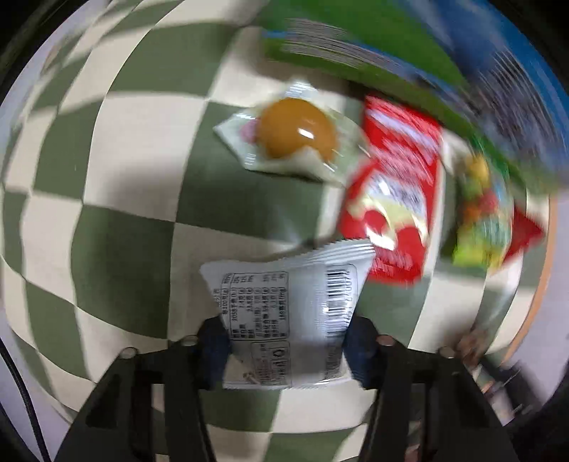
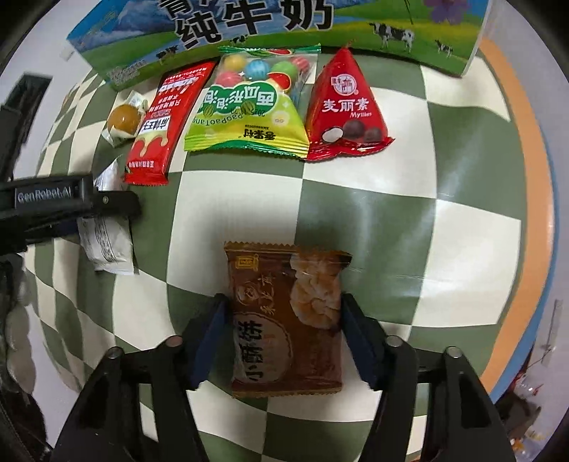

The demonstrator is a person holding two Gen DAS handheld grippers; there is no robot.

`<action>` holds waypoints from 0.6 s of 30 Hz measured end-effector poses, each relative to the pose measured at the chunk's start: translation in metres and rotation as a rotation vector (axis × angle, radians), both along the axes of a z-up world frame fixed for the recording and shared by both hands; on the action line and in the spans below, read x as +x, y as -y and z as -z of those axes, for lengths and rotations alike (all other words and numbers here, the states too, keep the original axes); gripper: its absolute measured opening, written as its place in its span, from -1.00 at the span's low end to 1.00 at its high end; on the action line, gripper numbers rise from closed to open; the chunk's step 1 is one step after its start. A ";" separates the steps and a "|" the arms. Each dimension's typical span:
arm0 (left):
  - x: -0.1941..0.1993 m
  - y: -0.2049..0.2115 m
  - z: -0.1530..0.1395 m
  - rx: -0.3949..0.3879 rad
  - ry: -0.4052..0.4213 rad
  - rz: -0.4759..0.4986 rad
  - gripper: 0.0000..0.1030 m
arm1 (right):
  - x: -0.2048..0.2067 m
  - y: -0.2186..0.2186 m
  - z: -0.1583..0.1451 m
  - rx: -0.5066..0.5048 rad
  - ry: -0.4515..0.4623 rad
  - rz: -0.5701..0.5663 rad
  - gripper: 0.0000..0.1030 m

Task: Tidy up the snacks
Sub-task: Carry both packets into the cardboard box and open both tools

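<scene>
**Inspector:** Report both grippers, then work outward.

**Assistant:** The left gripper [image 1: 286, 341] is clamped on a white packet [image 1: 284, 320], printed back and barcode facing the camera, held by its lower half. The right gripper [image 2: 284, 341] has its pads against both long edges of a brown pastry packet [image 2: 286, 320], which looks gripped. Whether either packet is clear of the table [image 2: 355, 220] I cannot tell.

**Inspector:** And beyond them?

**Assistant:** A row runs along the foot of a milk carton [image 2: 270, 32]: a jelly cup [image 2: 123, 119], a long red packet [image 2: 170, 121], a green bubble-gum bag [image 2: 249, 106] and a red triangular chocolate bag [image 2: 345, 113]. Neighbours lie just beside or touching one another.

**Inspector:** Why that arrangement?

**Assistant:** My judgement: the carton serves as a backstop, so the snacks line up against it. The two held packets appear to be the remaining ones. The left view is blurred, suggesting that gripper is in motion.

**Inspector:** Risk?

**Assistant:** The row is tight; setting either packet down could nudge a neighbour.
</scene>
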State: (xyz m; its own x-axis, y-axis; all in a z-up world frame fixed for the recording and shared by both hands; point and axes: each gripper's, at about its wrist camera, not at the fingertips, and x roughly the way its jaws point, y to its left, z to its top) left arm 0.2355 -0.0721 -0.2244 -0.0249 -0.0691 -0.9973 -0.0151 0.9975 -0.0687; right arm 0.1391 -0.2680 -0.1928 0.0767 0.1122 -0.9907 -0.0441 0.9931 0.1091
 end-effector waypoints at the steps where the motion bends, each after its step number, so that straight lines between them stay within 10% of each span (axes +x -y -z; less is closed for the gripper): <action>1: -0.005 0.008 -0.001 0.012 -0.001 0.035 -0.06 | -0.003 -0.001 -0.001 0.002 0.000 -0.004 0.17; 11: -0.045 0.079 0.019 0.118 0.017 0.137 -0.08 | -0.014 -0.007 0.020 -0.007 -0.023 -0.018 0.22; 18: -0.046 0.076 -0.036 0.046 0.082 0.140 -0.15 | -0.017 -0.022 -0.005 0.005 0.055 -0.021 0.16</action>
State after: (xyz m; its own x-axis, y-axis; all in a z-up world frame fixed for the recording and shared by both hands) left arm 0.1896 -0.1479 -0.1884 0.0504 -0.0245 -0.9984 0.1281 0.9916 -0.0179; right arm 0.1225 -0.2457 -0.1879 0.1283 0.1198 -0.9845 -0.0706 0.9913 0.1114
